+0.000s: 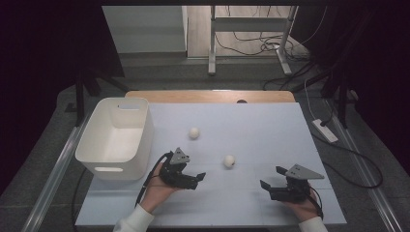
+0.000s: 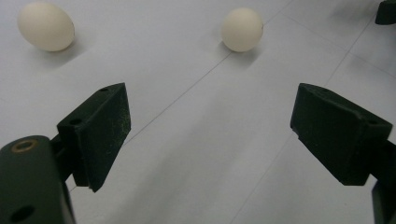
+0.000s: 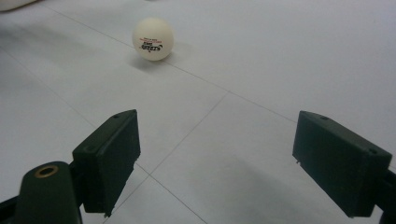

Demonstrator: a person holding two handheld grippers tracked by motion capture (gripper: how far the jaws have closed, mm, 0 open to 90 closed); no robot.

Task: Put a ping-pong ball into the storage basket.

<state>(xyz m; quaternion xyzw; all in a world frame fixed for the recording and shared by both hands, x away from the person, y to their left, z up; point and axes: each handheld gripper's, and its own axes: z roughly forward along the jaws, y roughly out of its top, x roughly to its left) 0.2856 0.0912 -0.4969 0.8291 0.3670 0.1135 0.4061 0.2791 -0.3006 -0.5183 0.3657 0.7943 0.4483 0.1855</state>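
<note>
Step in hand: approach, by my judgement; both grippers stand off from the balls and no grasp has begun.
Left gripper [image 1: 199, 178]: jaws spread wide and holding nothing, low over the white table sheet [image 1: 261, 130].
Right gripper [image 1: 271, 178]: jaws likewise released and bare, at the near right of the sheet.
Near table-tennis ball [image 1: 229, 161]: loose on the sheet, ahead of both pairs of jaws and between the two grippers; in the left gripper view [image 2: 242, 29] it sits ahead of the gap, slightly toward the right jaw; in the right gripper view [image 3: 153, 38] it lies ahead and toward the left jaw, printed logo facing the camera.
Far table-tennis ball [image 1: 194, 132]: beyond the near one; in the left gripper view [image 2: 45, 25] it lies ahead and outside the left jaw.
Bin [image 1: 116, 137]: white, handled, open-topped, no contents visible; it stands just beside the left gripper, on its outer side.
Likely aim: balls into the bin, judged from the layout.
Next move calls for: one gripper to advance until the near ball sits centred between the pads, then a gentle closure at its widest line.
Risk: a light round ball rolls off if one jaw touches first.
</note>
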